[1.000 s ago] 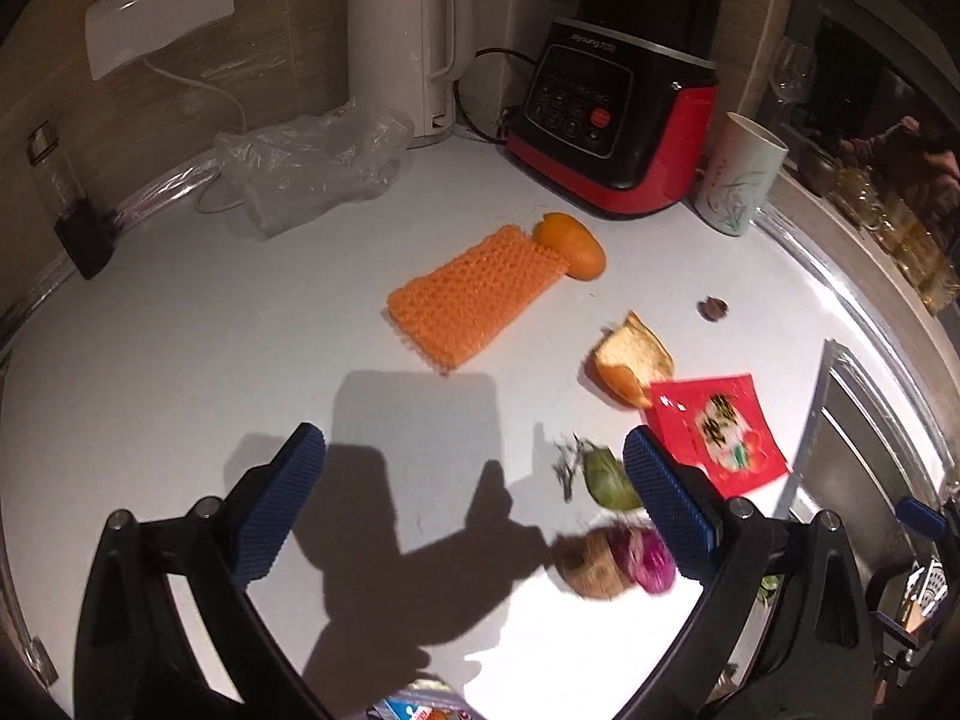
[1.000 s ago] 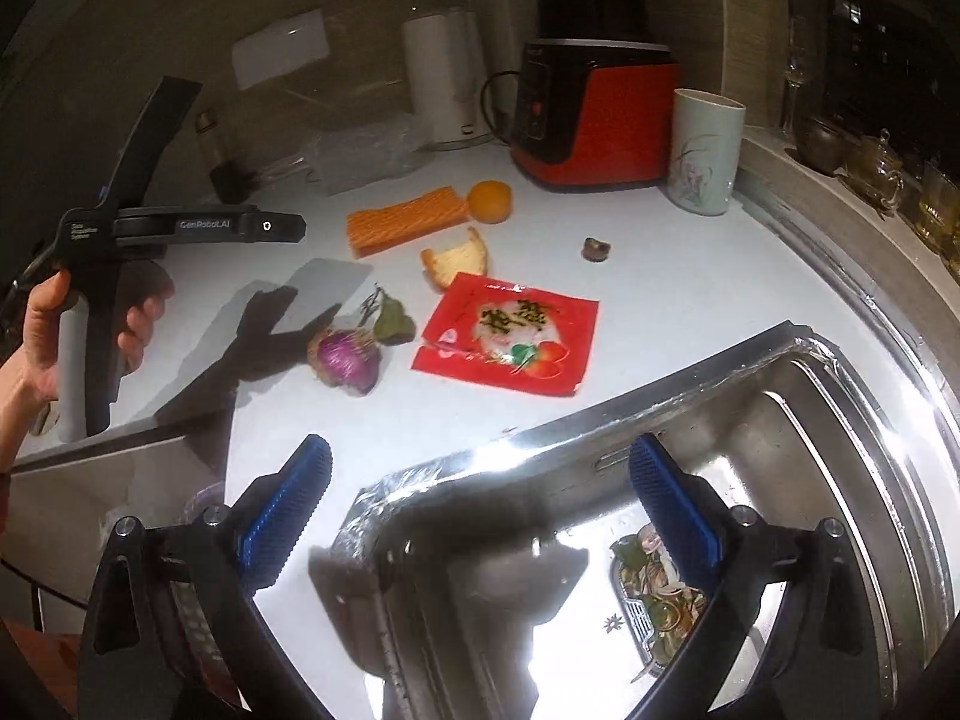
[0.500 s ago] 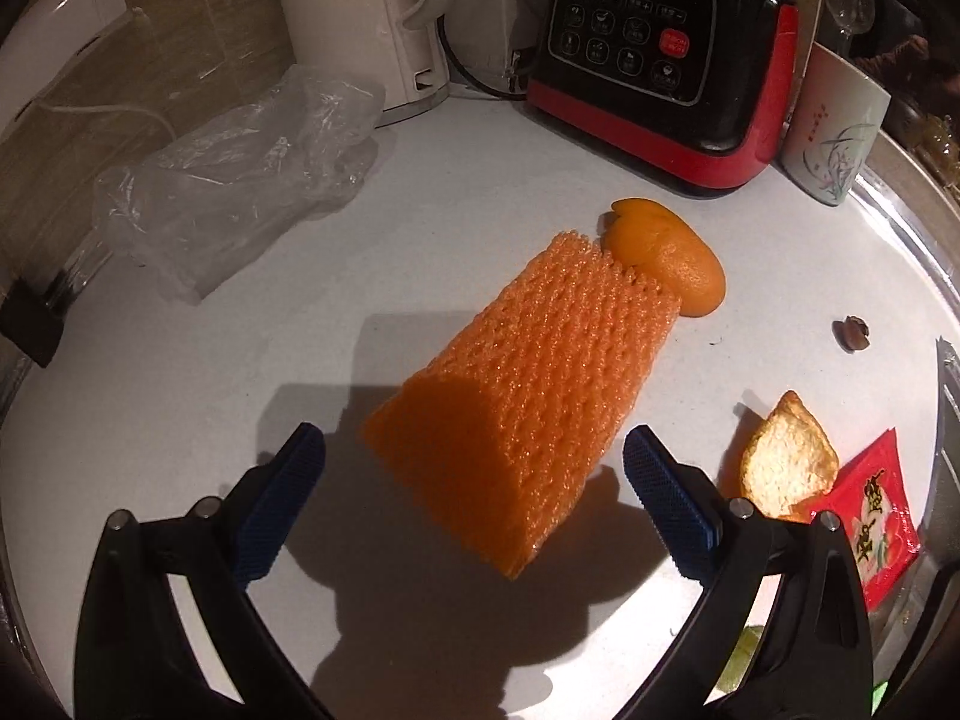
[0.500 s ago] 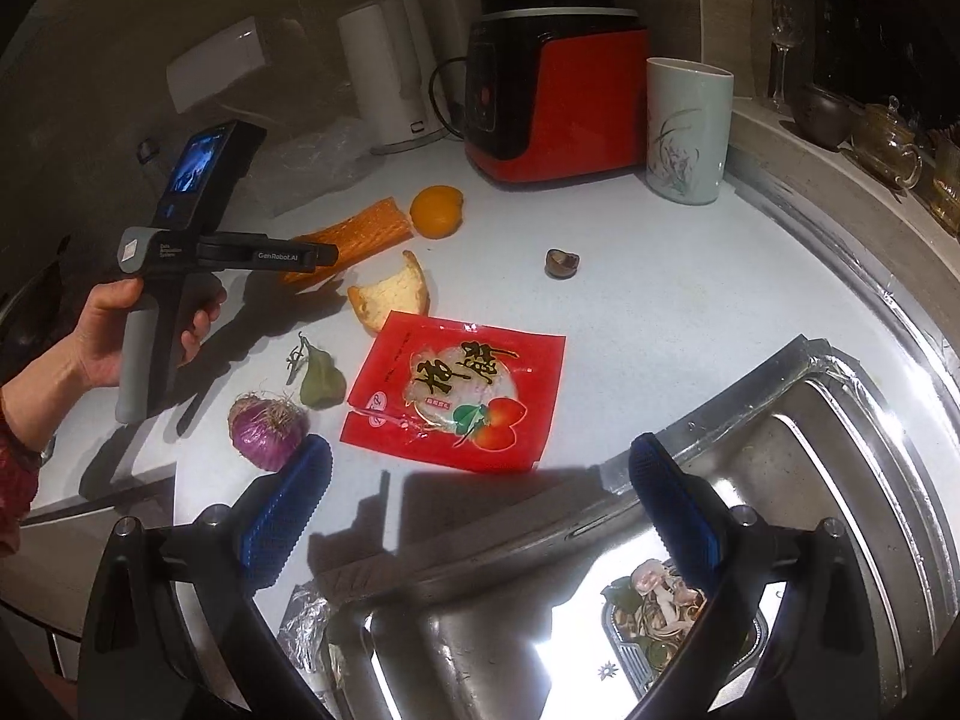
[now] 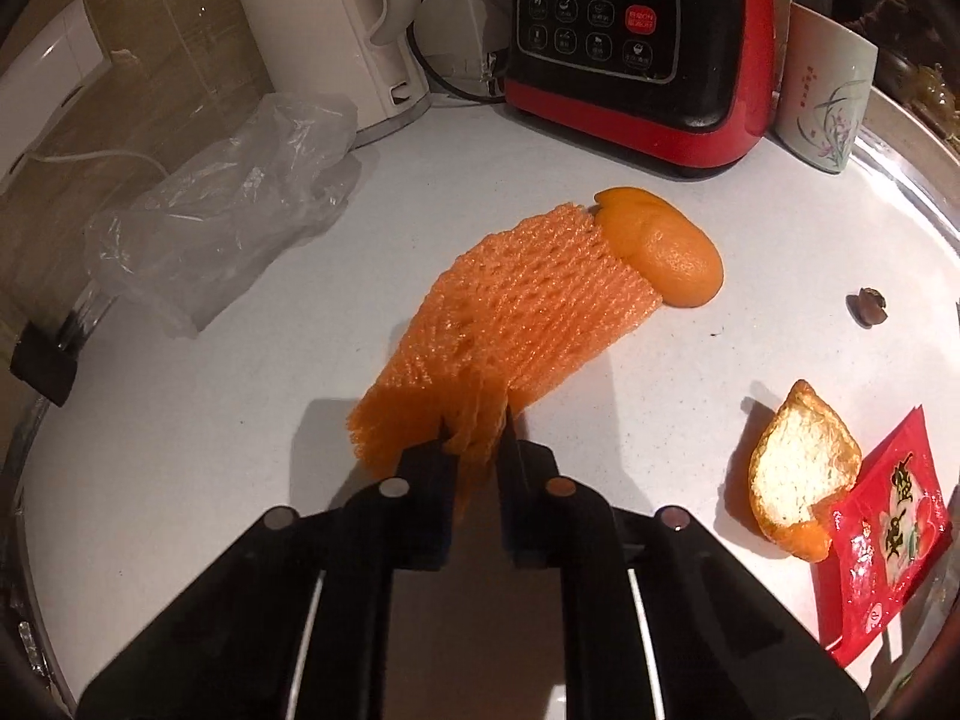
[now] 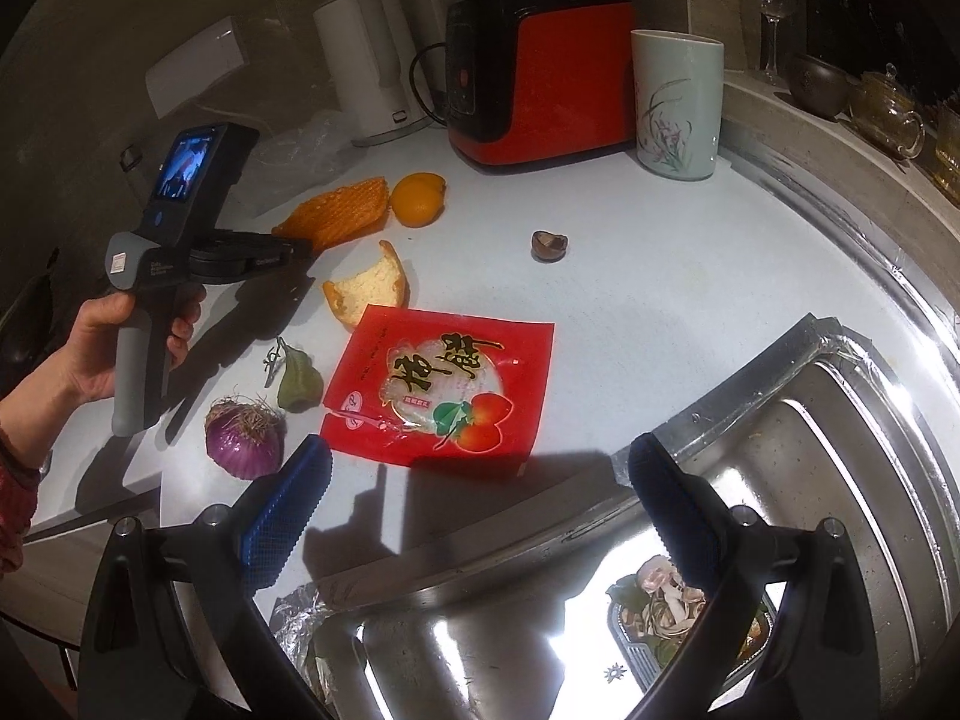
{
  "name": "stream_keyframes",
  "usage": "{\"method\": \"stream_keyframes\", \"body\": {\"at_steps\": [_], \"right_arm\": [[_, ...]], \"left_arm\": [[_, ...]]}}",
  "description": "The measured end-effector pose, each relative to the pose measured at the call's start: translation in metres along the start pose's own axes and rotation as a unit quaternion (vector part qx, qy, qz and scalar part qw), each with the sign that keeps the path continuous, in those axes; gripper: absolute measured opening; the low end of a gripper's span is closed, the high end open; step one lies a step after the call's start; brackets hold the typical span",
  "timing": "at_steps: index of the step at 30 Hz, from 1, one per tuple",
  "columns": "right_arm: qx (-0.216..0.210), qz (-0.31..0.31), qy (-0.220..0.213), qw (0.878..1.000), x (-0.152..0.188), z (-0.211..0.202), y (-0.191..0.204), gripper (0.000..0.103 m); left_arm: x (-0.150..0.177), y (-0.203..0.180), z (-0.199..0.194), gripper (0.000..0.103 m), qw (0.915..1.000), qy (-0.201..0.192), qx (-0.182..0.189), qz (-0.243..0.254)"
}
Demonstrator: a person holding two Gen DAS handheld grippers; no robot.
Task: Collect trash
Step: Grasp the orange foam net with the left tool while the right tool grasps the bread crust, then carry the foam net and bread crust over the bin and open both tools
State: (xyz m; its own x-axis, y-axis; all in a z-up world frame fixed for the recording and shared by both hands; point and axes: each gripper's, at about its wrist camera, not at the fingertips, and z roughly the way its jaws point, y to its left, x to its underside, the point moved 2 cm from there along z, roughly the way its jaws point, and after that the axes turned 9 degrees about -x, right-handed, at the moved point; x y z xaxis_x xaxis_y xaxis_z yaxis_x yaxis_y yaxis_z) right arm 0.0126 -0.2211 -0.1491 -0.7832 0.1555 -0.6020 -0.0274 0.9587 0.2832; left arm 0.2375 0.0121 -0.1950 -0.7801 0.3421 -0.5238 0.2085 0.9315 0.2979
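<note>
1. Step in hand: first piece of trash just taken. Left gripper (image 5: 477,432) has just been closing, now nearly shut on the near edge of the orange foam net (image 5: 516,312) – foam bunched between the fingers.
2. Net lies on the white counter (image 5: 240,420), far end just beside the orange peel cap (image 5: 666,252), maybe touching; near end looks a bit raised at the pinch.
3. Right gripper (image 6: 474,504) wide open, nothing between the pads (image 6: 288,504), hanging over the counter edge by the sink (image 6: 870,480). Red snack wrapper (image 6: 438,384) just ahead of it.
4. Other trash not yet collected: peel w/ white inside (image 6: 369,282), onion end (image 6: 243,435), green stem bit (image 6: 297,381), small nut shell (image 6: 549,246).
5. Pose: left gripper tilted steeply down to the counter, a hand (image 6: 114,342) around its grip at the left; right gripper also tilted down.
6. Next, prob.: lift the net straight up and carry it to the bin – no bin visible in these views. Foam is light and springy, so may slip if the grip is only on the edge; better keep the jaws tight.
7. Right side could go down on the wrapper; flat film, needs an edge pinch.
</note>
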Motion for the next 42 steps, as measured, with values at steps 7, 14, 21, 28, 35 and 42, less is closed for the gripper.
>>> {"method": "stream_keyframes", "body": {"at_steps": [7, 14, 21, 28, 35, 42], "right_arm": [[-0.021, 0.006, -0.004, 1.000, -0.008, 0.011, -0.003, 0.099], [-0.073, -0.059, -0.004, 0.996, -0.064, 0.057, 0.016, 0.083], [-0.099, -0.064, 0.058, 0.991, -0.101, 0.132, 0.020, 0.046], [-0.118, -0.067, 0.080, 0.988, -0.099, 0.147, 0.030, 0.008], [-0.122, -0.073, 0.024, 0.990, -0.125, 0.120, 0.045, 0.008], [-0.143, -0.078, -0.029, 0.986, -0.140, 0.069, 0.070, 0.008]], "left_arm": [[-0.004, 0.016, -0.021, 0.008, 0.9991, -0.027, 0.027, -0.019], [-0.001, 0.035, -0.040, 0.008, 0.9959, -0.041, 0.065, -0.047], [0.009, 0.052, -0.055, 0.008, 0.9929, -0.052, 0.087, -0.062], [0.018, 0.068, -0.077, 0.008, 0.9899, -0.071, 0.096, -0.076], [0.022, 0.083, -0.109, 0.008, 0.9865, -0.093, 0.089, -0.100], [0.043, 0.100, -0.161, 0.008, 0.9825, -0.120, 0.078, -0.119]]}}
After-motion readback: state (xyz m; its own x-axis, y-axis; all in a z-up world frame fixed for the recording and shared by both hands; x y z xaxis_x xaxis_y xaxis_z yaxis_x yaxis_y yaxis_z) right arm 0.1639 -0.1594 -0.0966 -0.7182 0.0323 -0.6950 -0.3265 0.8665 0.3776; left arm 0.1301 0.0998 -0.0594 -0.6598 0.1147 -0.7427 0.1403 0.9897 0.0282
